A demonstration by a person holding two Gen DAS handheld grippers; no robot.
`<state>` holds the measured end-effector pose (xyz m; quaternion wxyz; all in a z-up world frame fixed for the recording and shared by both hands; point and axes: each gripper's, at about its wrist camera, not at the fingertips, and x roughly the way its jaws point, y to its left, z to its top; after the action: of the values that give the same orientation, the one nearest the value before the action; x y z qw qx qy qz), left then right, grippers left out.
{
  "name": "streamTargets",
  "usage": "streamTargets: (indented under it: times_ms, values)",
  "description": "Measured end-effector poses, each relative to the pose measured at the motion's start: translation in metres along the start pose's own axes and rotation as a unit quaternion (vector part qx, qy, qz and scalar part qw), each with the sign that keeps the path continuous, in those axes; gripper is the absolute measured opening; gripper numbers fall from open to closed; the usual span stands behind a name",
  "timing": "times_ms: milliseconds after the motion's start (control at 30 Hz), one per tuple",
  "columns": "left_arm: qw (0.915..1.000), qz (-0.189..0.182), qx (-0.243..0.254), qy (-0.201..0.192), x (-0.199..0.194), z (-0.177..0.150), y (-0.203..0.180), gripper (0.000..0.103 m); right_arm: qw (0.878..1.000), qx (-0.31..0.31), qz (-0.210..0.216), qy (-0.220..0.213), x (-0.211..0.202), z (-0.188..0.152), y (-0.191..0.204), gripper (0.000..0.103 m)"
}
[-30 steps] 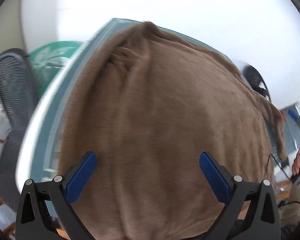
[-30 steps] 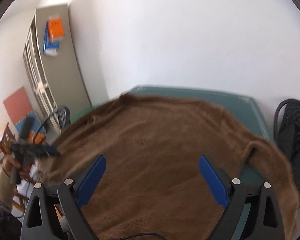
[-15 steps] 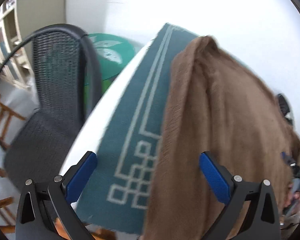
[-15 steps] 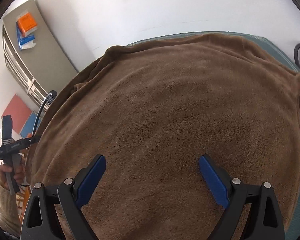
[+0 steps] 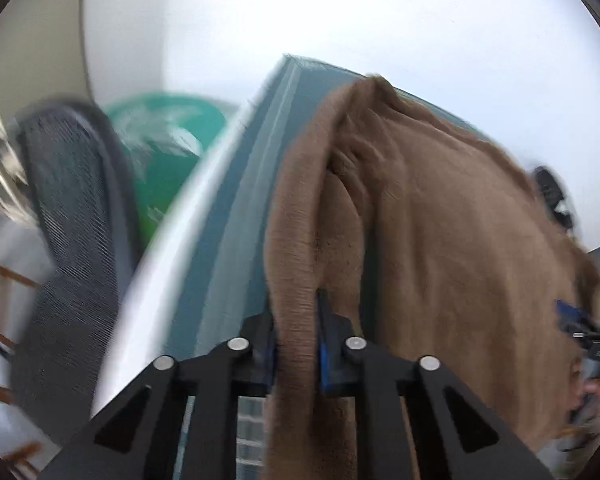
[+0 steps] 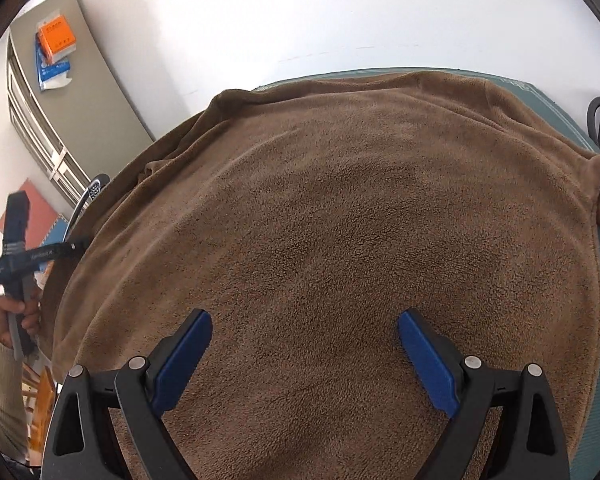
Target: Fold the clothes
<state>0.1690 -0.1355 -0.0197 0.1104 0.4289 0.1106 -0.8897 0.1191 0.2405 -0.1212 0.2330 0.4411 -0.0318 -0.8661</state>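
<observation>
The brown fleece garment lies spread over the teal cloth on the counter, one edge bunched into a ridge that your left gripper pinches between closed jaws. Your right gripper hovers above the middle, jaws spread, holding nothing. Lift that pinched edge evenly and carry it across without dragging the rest. The orange box on the cabinet carries print too small to read.

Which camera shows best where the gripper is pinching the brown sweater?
The left wrist view: the left gripper is shut on the sweater's edge there. The right wrist view shows the sweater spread flat under the open right gripper.
</observation>
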Motion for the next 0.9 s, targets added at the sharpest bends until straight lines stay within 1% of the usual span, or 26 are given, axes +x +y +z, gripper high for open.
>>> streamTargets:
  times_ms: [67, 133, 233, 333, 367, 433, 500, 533, 567, 600, 667, 700, 733, 767, 800, 867, 900]
  values:
    - [0.9976, 0.061, 0.016, -0.028, -0.01, 0.016, 0.001, 0.016, 1.0, -0.003, -0.003, 0.0, -0.001, 0.0, 0.001, 0.096]
    - [0.9944, 0.093, 0.003, -0.05, -0.018, 0.033, 0.012, 0.016, 1.0, -0.006, -0.006, 0.0, -0.001, -0.001, 0.002, 0.096]
    - [0.9851, 0.152, 0.001, -0.081, -0.019, 0.06, 0.022, 0.015, 1.0, -0.006, -0.008, 0.0, 0.0, 0.0, 0.003, 0.096]
    - [0.9778, 0.19, 0.01, -0.087, -0.009, 0.074, 0.025, 0.016, 1.0, -0.006, -0.008, 0.0, -0.001, 0.0, 0.003, 0.096]
    - [0.9767, 0.198, 0.012, -0.082, -0.003, 0.076, 0.026, 0.016, 1.0, -0.006, -0.008, 0.0, -0.001, 0.0, 0.003, 0.096]
    - [0.9785, 0.2, 0.008, -0.05, 0.013, 0.077, 0.029, 0.017, 1.0, -0.008, -0.009, 0.0, 0.0, -0.001, 0.004, 0.097]
    - [0.985, 0.17, -0.008, -0.026, 0.025, 0.073, 0.026, 0.019, 1.0, -0.01, -0.01, 0.001, 0.001, -0.001, 0.004, 0.098]
    - [0.988, 0.153, -0.011, -0.022, 0.025, 0.069, 0.024, 0.023, 1.0, -0.01, -0.01, 0.001, 0.001, -0.001, 0.005, 0.098]
    - [0.9907, 0.134, -0.012, -0.02, 0.024, 0.065, 0.021, 0.032, 1.0, -0.011, -0.01, 0.001, 0.001, -0.002, 0.005, 0.099]
    - [0.9923, 0.121, -0.01, -0.023, 0.02, 0.062, 0.017, 0.037, 1.0, -0.011, -0.009, 0.001, 0.002, -0.002, 0.005, 0.099]
    - [0.9948, 0.097, -0.003, -0.032, 0.01, 0.056, 0.007, 0.06, 1.0, -0.011, -0.009, 0.001, 0.002, -0.003, 0.006, 0.1]
    - [0.9959, 0.083, -0.004, -0.035, 0.006, 0.056, 0.005, 0.065, 1.0, -0.012, -0.01, 0.001, 0.003, -0.003, 0.006, 0.1]
    - [0.9975, 0.061, -0.007, -0.036, 0.001, 0.055, 0.001, 0.071, 1.0, -0.013, -0.01, 0.001, 0.003, -0.003, 0.007, 0.1]
    - [0.9991, 0.025, -0.012, -0.033, -0.003, 0.057, -0.003, 0.075, 1.0, -0.014, -0.011, 0.002, 0.004, -0.003, 0.007, 0.101]
    - [0.9993, -0.012, -0.018, -0.029, -0.007, 0.059, -0.007, 0.075, 1.0, -0.015, -0.012, 0.002, 0.004, -0.003, 0.007, 0.101]
    - [0.9961, -0.083, -0.026, -0.016, -0.011, 0.064, -0.018, 0.076, 1.0, -0.017, -0.013, 0.002, 0.005, -0.003, 0.008, 0.101]
    - [0.9937, -0.108, -0.028, -0.005, -0.007, 0.065, -0.024, 0.076, 1.0, -0.016, -0.012, 0.002, 0.005, -0.003, 0.008, 0.101]
